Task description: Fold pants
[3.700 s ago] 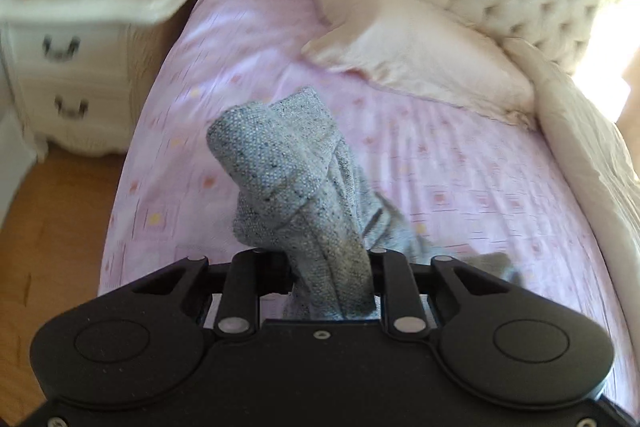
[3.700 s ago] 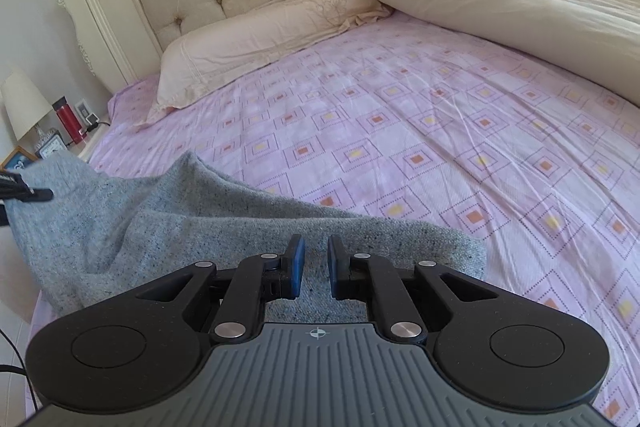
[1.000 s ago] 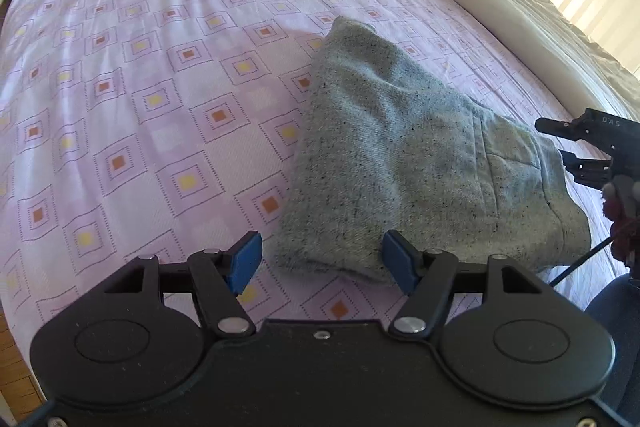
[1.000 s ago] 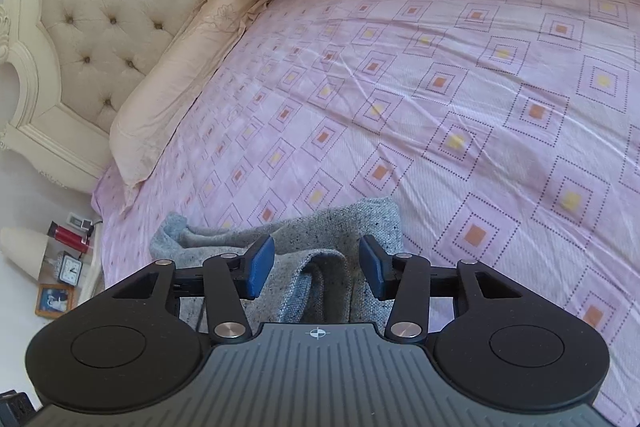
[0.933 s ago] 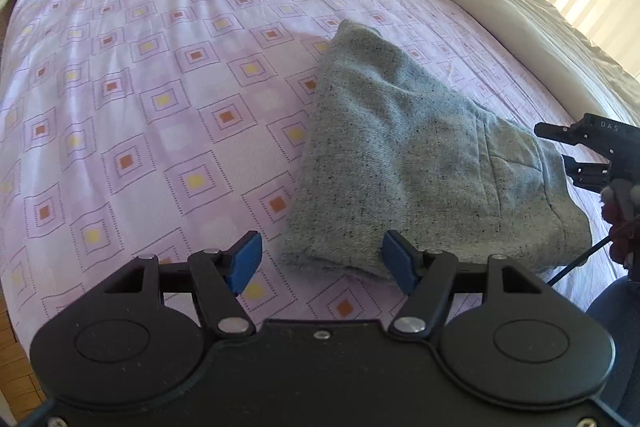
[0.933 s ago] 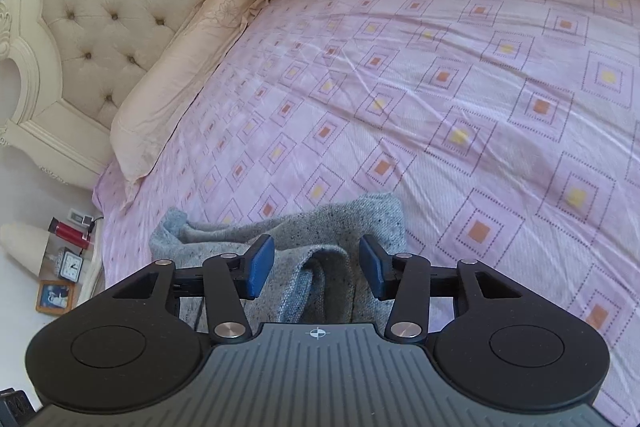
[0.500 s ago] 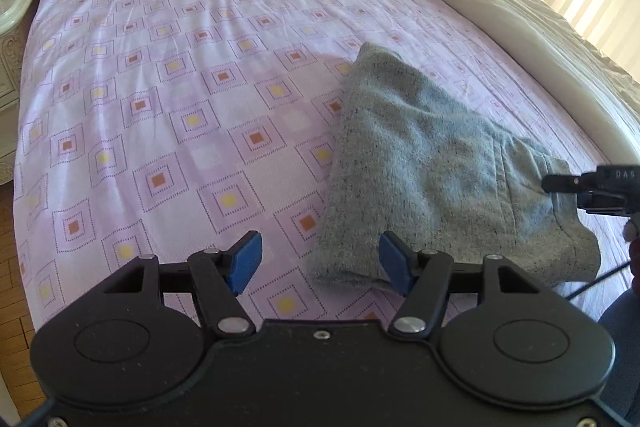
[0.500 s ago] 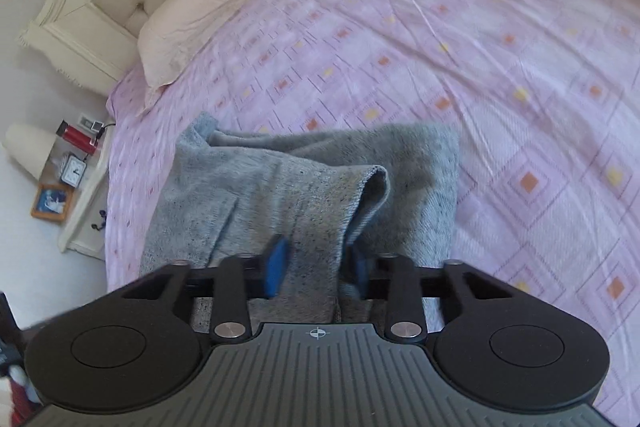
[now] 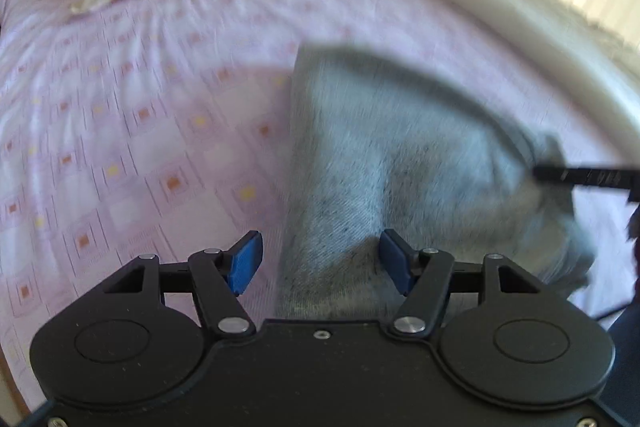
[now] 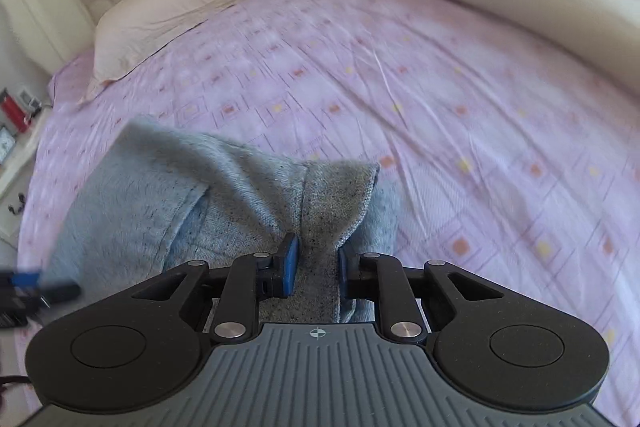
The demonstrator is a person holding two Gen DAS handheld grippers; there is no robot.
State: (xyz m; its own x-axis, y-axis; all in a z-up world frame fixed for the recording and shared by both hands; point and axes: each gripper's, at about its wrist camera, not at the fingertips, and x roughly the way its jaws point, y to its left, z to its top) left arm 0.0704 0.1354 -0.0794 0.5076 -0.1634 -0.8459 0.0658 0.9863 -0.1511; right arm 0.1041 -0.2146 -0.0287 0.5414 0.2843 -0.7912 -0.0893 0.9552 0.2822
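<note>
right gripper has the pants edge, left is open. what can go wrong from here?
1. The right gripper has just been closing and pinches only a bunched ridge of the grey pants; lifting could drag the folded stack apart or let layers slip out.
2. The left gripper is open, its pads straddling the near corner without pinning it, so the pants may slide on the pink sheet.

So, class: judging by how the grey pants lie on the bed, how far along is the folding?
Done: the grey pants already lie doubled into a compact bundle on the pink sheet. In hand: the right gripper has just been closing and pinches a raised edge; the left gripper is open. Left, probably: laying that edge over and flattening.
</note>
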